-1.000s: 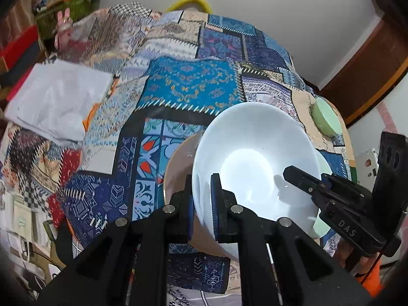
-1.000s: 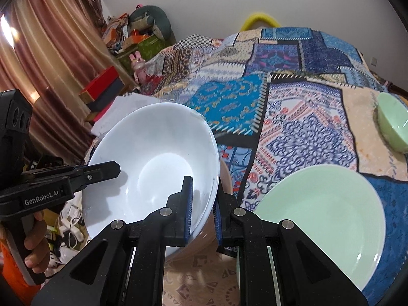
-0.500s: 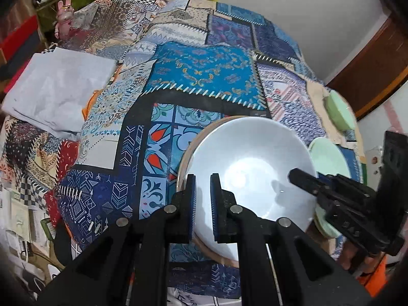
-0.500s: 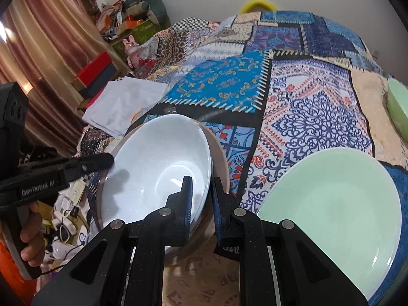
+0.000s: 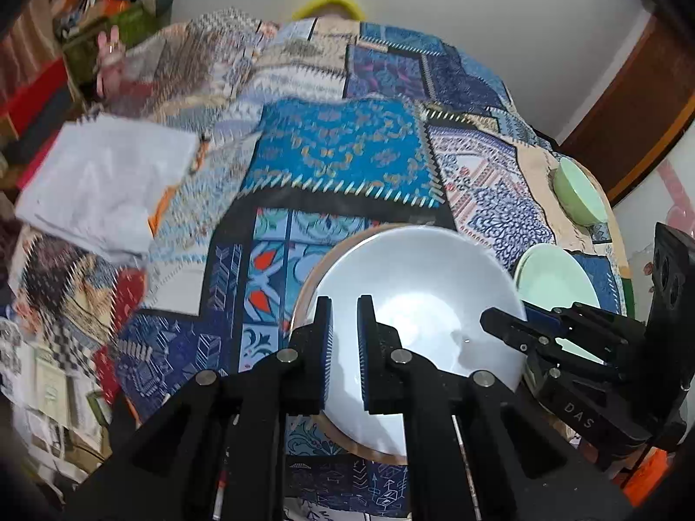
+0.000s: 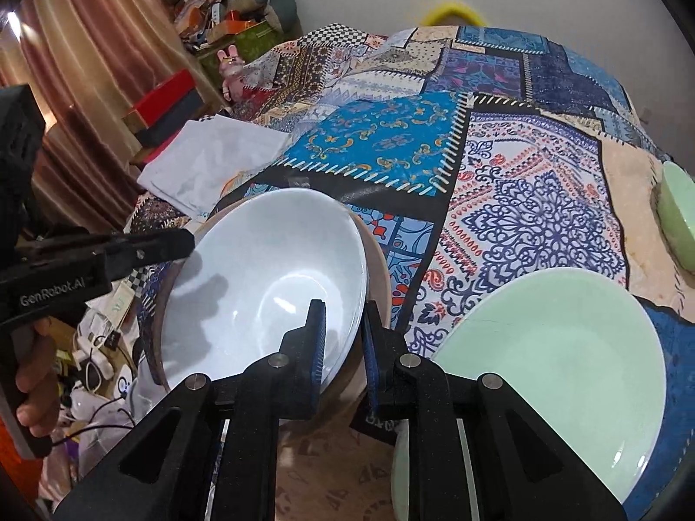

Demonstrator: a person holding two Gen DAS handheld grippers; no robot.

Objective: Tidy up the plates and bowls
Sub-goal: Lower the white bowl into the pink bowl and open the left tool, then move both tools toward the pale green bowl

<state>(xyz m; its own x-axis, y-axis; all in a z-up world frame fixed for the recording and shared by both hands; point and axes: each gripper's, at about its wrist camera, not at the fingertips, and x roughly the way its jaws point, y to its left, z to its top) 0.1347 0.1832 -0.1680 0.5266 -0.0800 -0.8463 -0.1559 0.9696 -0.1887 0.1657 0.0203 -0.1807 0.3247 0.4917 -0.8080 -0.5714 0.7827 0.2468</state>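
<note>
Has brought the white bowl (image 5: 417, 304) down from a steep tilt a second ago to nearly level, nested on the tan plate (image 5: 309, 278) under it, so reads as the stacking step all but done. Keeps the left gripper (image 5: 344, 304) on the rim at the bowl's 7 o'clock in the left view, fingers narrow with the wall of the bowl between them. Keeps the right gripper (image 6: 341, 308) likewise at the bowl's 5 o'clock in the right view, fingers narrow astride the rim and seemingly still pinching. Shows nothing inside the white bowl, only glare and finger shadows; leaves just a tan crescent of the plate visible around it. Places the green plate (image 6: 556, 369) just beside this stack at 3 o'clock, bare. Places the green bowl (image 6: 677, 221) farther off at 2 o'clock near the edge of the tabletop (image 5: 619, 243), inside too cropped to judge. Leaves a folded white cloth (image 5: 104, 178) at 10 o'clock on the patchwork cover (image 5: 343, 152). Probably calls next for letting go of the rim on both sides, then gathering the green pieces.
</note>
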